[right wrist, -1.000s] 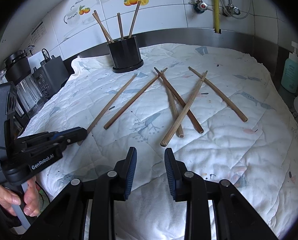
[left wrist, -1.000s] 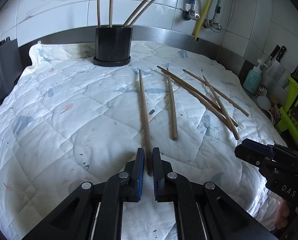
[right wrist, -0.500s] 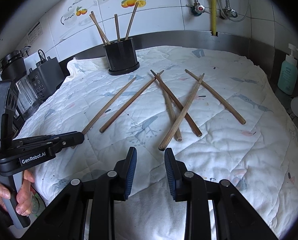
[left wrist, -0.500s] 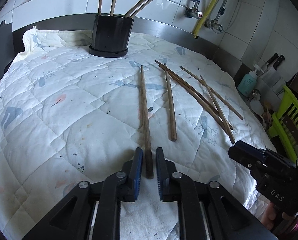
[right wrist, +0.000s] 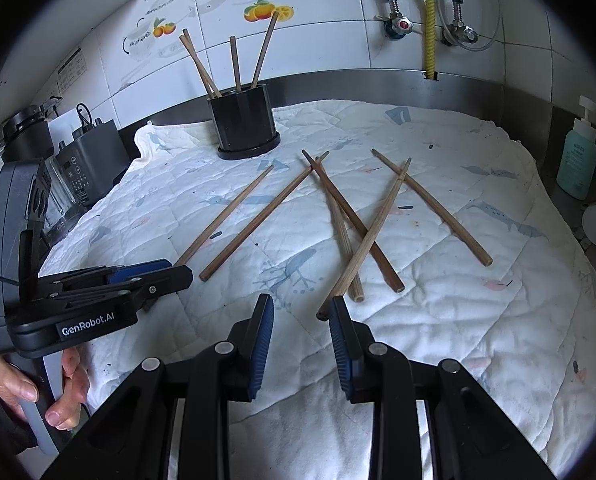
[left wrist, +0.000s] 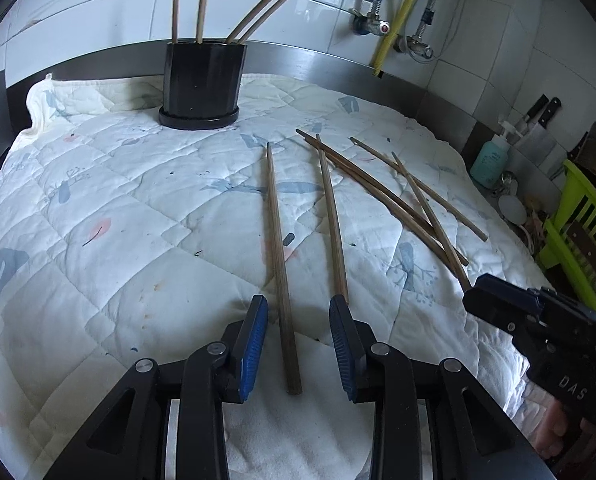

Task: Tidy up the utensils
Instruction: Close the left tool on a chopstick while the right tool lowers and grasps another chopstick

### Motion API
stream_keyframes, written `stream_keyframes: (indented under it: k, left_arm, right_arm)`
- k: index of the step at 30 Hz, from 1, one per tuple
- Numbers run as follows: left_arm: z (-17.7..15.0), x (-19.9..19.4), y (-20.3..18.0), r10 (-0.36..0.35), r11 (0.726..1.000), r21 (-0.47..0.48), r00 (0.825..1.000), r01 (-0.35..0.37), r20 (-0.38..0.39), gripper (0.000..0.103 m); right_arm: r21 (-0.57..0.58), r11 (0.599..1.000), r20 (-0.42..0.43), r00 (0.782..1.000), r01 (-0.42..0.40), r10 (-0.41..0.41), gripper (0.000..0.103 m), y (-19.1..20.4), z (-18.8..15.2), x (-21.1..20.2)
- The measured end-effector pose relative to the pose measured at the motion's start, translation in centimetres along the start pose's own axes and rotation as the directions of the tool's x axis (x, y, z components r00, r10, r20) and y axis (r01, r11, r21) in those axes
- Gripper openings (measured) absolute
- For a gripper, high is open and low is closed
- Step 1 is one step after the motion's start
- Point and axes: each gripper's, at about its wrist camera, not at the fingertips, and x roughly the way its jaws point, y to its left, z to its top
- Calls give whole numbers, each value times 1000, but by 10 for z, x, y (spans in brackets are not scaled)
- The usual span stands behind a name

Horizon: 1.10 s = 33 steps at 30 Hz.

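We list the items by their place relative to the black holder (left wrist: pixel 202 80), going left to right.

1. Quilted cloth (left wrist: pixel 98 208): white, printed, spread under everything; the holder stands on it at the back.
2. Black holder: upright on a round base. We count four chopsticks standing in it (right wrist: pixel 234 64), leaning apart.
3. Left gripper (left wrist: pixel 298 344): in front of the holder, at the near edge of the cloth. Its blue-padded jaws stand wide apart and hold nothing.
4. Nearest chopstick (left wrist: pixel 280 264): lies flat on the cloth, running from just in front and right of the holder back to the left gripper, its near end between the open jaws. We see a gap on both sides, so neither pad touches it.
5. Second chopstick (left wrist: pixel 332 220): just to the right of item 4, roughly parallel, its near end close to the left gripper's right finger.
6. Crossed chopsticks (right wrist: pixel 362 232): four more, further right of the holder, overlapping one another on the cloth.
7. Right gripper (right wrist: pixel 300 340): in front and right of the holder, jaws wide and empty, over bare cloth; the end of one crossed chopstick lies just beside its right finger.
8. Soap bottle (right wrist: pixel 580 160): teal pump bottle, far right of the holder, off the cloth.
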Motion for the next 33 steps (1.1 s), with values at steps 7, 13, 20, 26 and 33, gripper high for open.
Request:
stream_keyframes:
  k: [7,13,20,26,33]
  left_arm:
    - [2,1,3,-15,1000,6,1000,15,-17,33]
    - [3,0,6,-33,999,-14,999,33,-26,33]
    - [-1,-1,11,17,999,-37,1000,-17,2,7]
    - [-1,-4,10,23,999,-47,1000,-22,19,6]
    - [0,-15,5,37,999,-16,998,-36,52,6]
  right_arm:
    - [-1,1000,13,1000,19,-19,32,-2,4,-2]
    - [24,999,20,999,35,-35,32,-6,6,1]
    - [70,996,18,998,55,-57,32,-12,9,14]
    - [114,990,10,996,83,-85,32,-18,13,29]
    - [138,984,16,993,115,-119,18,-23,12,35]
